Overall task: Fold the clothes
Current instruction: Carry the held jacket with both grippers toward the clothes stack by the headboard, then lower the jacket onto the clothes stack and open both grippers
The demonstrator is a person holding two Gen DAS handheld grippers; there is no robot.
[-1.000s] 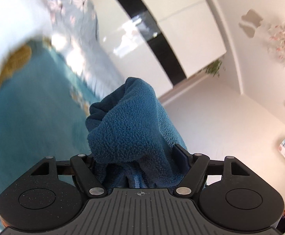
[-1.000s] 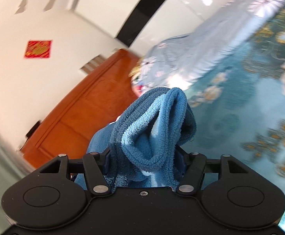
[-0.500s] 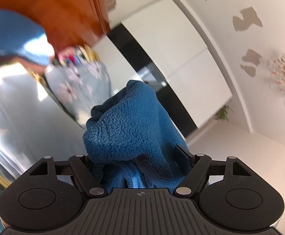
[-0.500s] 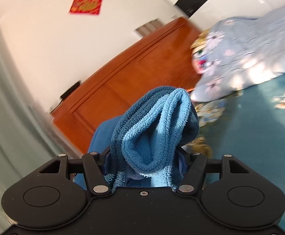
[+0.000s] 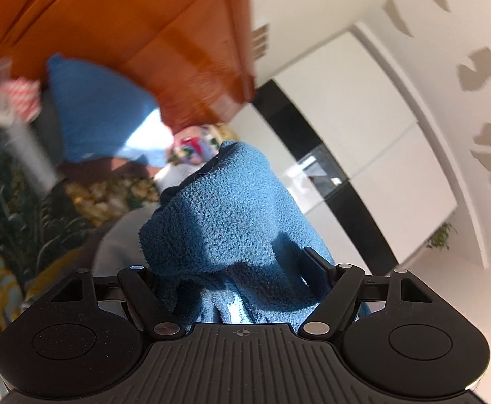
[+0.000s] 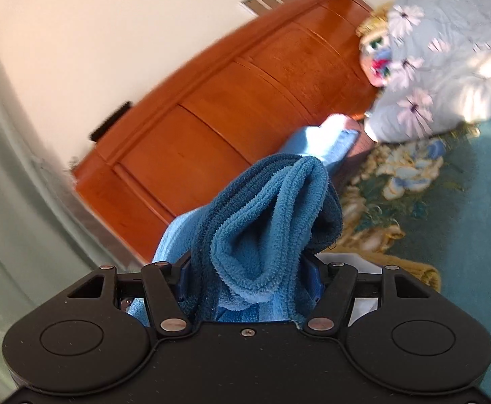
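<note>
A blue fleece garment (image 5: 225,208) bunches up between the fingers of my left gripper (image 5: 235,266), which is shut on it. The same blue fleece garment (image 6: 269,222) is bunched in my right gripper (image 6: 248,269), also shut on it, with a lighter blue part trailing off to the left. Both grippers hold the cloth up in the air, tilted toward the wooden headboard (image 6: 228,107). The fingertips are hidden under the cloth in both views.
A teal floral bedspread (image 6: 474,202) lies at the right. A pale blue flowered quilt (image 6: 447,74) is heaped by the headboard. A blue cloth (image 5: 97,107) lies against the headboard (image 5: 137,33). White cupboards with a black strip (image 5: 339,118) stand behind.
Both grippers have swung upward and round with the cloth still gripped: the bedspread has dropped out of the left view and the headboard has come into both views.
</note>
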